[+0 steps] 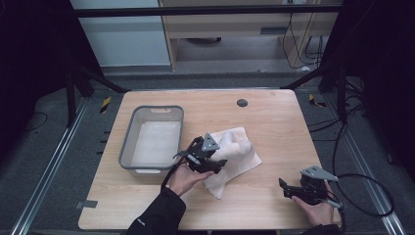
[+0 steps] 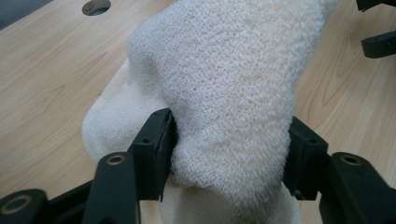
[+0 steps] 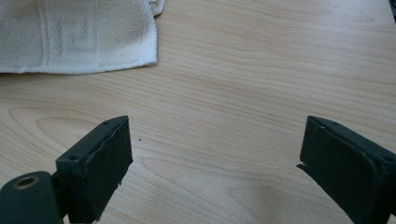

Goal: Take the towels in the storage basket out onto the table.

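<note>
A white terry towel lies bunched in the middle of the wooden table. My left gripper sits at the towel's left edge, held from below by a hand in a black sleeve. In the left gripper view a thick raised fold of the towel fills the gap of my left gripper, and both pads touch it and pinch it narrower. My right gripper rests near the table's front right, apart from the towel. Its jaws stand wide over bare wood, with a flat towel corner ahead.
A grey plastic basket with a white cloth inside stands on the table's left side. A dark round cable hole sits near the far edge. Black frame struts and cables surround the table.
</note>
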The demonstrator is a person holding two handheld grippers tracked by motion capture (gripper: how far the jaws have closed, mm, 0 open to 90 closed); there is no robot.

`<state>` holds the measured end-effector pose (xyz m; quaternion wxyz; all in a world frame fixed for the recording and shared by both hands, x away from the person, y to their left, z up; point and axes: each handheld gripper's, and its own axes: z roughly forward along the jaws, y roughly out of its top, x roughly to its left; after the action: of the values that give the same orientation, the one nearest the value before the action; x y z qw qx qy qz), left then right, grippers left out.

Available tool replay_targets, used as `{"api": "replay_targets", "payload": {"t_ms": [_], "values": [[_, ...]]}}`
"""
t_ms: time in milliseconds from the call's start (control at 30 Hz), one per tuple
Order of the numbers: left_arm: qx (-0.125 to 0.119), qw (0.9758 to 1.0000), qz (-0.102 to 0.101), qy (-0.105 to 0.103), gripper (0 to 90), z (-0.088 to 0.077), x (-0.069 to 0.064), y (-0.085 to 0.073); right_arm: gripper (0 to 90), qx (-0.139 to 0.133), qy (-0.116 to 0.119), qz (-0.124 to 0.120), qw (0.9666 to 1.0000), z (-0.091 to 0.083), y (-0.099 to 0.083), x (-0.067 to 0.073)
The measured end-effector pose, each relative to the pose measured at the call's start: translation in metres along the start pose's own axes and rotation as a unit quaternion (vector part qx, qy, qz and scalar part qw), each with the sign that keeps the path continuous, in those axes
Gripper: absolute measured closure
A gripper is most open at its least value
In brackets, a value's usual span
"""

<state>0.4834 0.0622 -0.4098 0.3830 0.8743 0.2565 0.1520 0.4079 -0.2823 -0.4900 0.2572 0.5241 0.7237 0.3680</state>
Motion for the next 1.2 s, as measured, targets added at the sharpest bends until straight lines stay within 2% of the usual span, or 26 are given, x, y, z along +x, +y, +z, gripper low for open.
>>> {"api": "replay_targets", "payload": {"t_ms": [400,567,733,1000,1200], "values": [[-0.007,1.0,-0.004,0.002,29.8,-0.018,0.001,-0.001,8.9,-0.001,-0.001,0.001,1.0,0.0,0.0,0.0],[-0.018,0.9998,-0.011,0.001,28.2,-0.031,0.003,0.0,8.9,-0.001,-0.001,0.001,1.0,0.0,0.0,0.0],[-0.026,0.9995,-0.015,0.01,27.5,-0.045,0.005,-0.003,8.7,0.0,-0.002,0.001,1.0,0.0,0.0,0.0],[-0.04,0.9983,-0.032,0.026,27.1,-0.066,0.015,-0.016,8.3,0.0,-0.002,0.002,1.0,0.0,0.0,0.0],[-0.051,0.9964,-0.051,0.044,26.7,-0.083,0.023,-0.033,8.1,0.0,-0.003,0.001,1.0,0.0,0.0,0.0]]}}
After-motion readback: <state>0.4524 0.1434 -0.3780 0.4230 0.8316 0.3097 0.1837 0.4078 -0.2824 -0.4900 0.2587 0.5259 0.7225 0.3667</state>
